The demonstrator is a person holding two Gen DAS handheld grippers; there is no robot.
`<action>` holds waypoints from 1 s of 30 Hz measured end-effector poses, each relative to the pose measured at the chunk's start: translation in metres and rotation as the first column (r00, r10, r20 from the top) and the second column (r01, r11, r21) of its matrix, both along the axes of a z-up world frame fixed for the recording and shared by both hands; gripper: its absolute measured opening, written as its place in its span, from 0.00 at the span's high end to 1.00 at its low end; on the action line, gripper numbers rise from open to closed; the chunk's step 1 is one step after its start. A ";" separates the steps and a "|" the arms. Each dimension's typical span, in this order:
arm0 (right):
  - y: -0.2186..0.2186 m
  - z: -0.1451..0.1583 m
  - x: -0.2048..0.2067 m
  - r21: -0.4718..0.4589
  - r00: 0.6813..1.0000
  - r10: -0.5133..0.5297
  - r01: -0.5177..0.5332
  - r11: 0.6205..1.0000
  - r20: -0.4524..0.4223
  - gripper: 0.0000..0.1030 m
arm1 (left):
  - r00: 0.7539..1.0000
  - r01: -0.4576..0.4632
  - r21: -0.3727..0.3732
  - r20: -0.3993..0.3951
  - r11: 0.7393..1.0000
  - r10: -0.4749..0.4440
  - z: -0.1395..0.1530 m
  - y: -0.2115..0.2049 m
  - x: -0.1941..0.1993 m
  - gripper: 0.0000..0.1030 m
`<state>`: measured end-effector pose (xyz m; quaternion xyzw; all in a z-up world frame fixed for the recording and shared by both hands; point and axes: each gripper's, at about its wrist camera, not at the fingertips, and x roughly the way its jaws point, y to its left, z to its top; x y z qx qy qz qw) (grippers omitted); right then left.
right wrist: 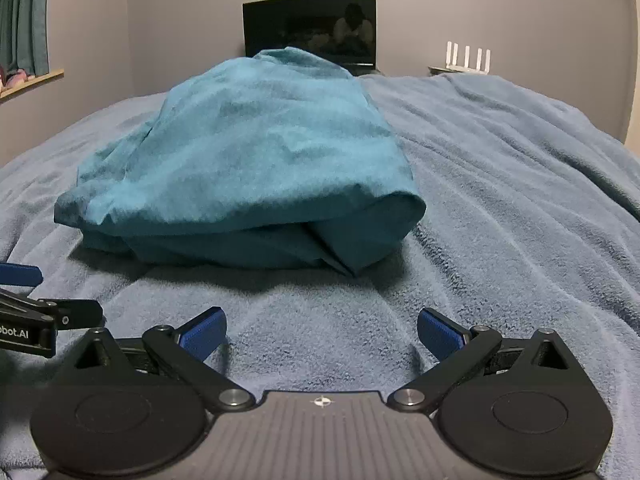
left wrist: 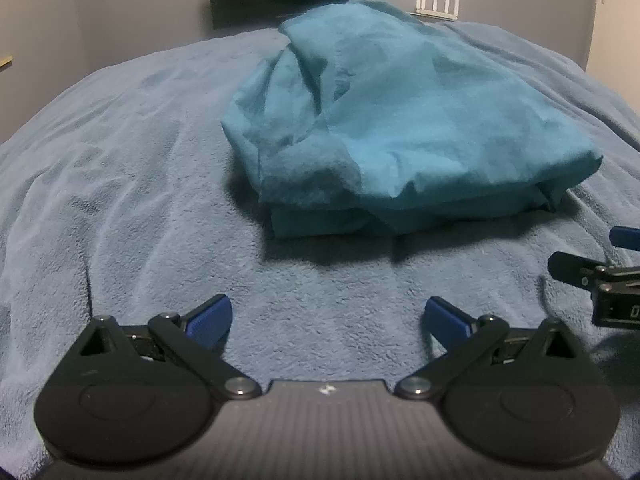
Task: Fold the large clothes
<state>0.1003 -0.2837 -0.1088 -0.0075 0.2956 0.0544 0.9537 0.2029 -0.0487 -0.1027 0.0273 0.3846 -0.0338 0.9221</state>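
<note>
A teal garment (left wrist: 400, 128) lies folded in a thick, rumpled bundle on the blue fleece blanket (left wrist: 140, 160); it also shows in the right wrist view (right wrist: 256, 160). My left gripper (left wrist: 328, 320) is open and empty, resting low over the blanket just in front of the garment. My right gripper (right wrist: 322, 330) is open and empty too, at about the same distance from the garment's near edge. Each gripper shows at the edge of the other's view: the right one (left wrist: 600, 276) and the left one (right wrist: 28, 300).
The blanket (right wrist: 520, 200) covers the whole bed. Behind the bed stand a dark monitor (right wrist: 310, 28) and a white router (right wrist: 468, 58) against the grey wall. A curtain and window sill (right wrist: 28, 76) are at the far left.
</note>
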 end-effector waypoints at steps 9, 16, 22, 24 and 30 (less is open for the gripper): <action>0.002 -0.002 -0.001 -0.006 1.000 0.000 -0.001 1.000 -0.009 0.00 | 1.000 0.000 0.001 -0.003 1.000 0.000 -0.001 -0.001 -0.001 0.00; 0.003 -0.002 0.001 -0.010 1.000 -0.003 0.003 1.000 -0.015 0.00 | 1.000 0.002 0.003 -0.004 1.000 -0.002 -0.001 -0.002 -0.002 0.00; 0.004 -0.002 0.001 -0.011 1.000 -0.003 0.003 1.000 -0.019 0.00 | 1.000 0.005 0.005 -0.005 1.000 -0.005 -0.001 -0.002 -0.001 0.00; 0.003 -0.003 0.001 -0.012 1.000 -0.003 0.003 1.000 -0.022 0.00 | 1.000 0.006 0.006 -0.004 1.000 -0.006 -0.001 -0.002 -0.001 0.00; 0.004 -0.004 0.001 -0.015 1.000 -0.004 0.003 1.000 -0.026 0.00 | 1.000 0.018 0.013 0.010 1.000 -0.019 0.000 -0.003 -0.002 0.00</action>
